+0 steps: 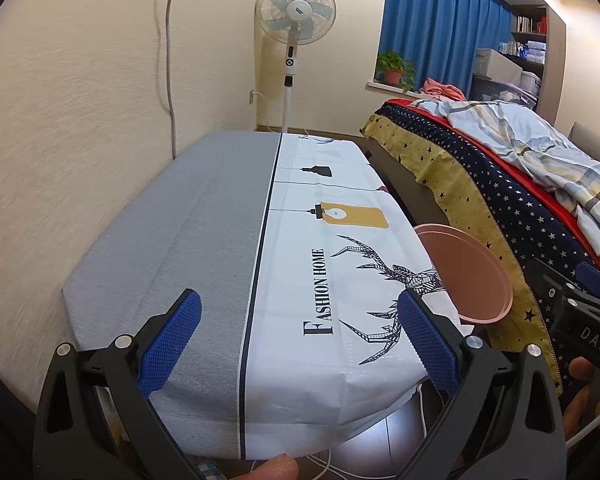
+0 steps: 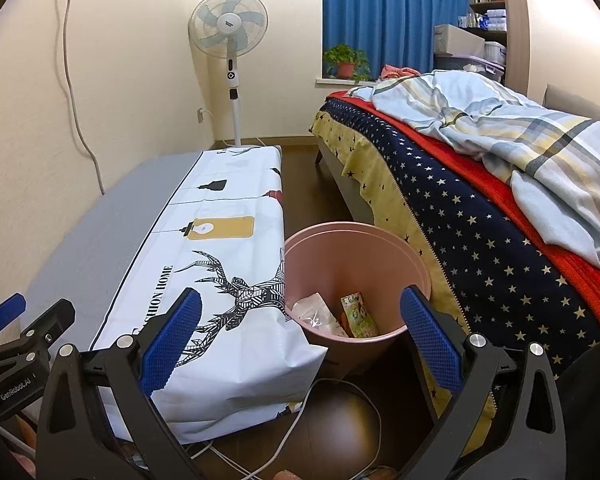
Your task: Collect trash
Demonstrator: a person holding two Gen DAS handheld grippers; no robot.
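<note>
A pink trash bin (image 2: 352,256) stands on the floor between the table and the bed. Inside it lie a white wrapper (image 2: 320,314) and a green-and-yellow snack packet (image 2: 360,314). My right gripper (image 2: 300,320) is open above and in front of the bin, with nothing between its blue pads. In the left wrist view my left gripper (image 1: 300,322) is open over the near end of the table (image 1: 172,240), holding nothing. The bin's rim (image 1: 476,276) shows at the table's right edge there. No loose trash is visible on the table's grey and white cloth.
A bed (image 2: 480,208) with a star-patterned cover and a rumpled blanket runs along the right. A standing fan (image 2: 230,40) is at the far wall. White cables (image 2: 340,400) trail on the floor by the bin. The left gripper's body (image 2: 20,344) shows at the right wrist view's left edge.
</note>
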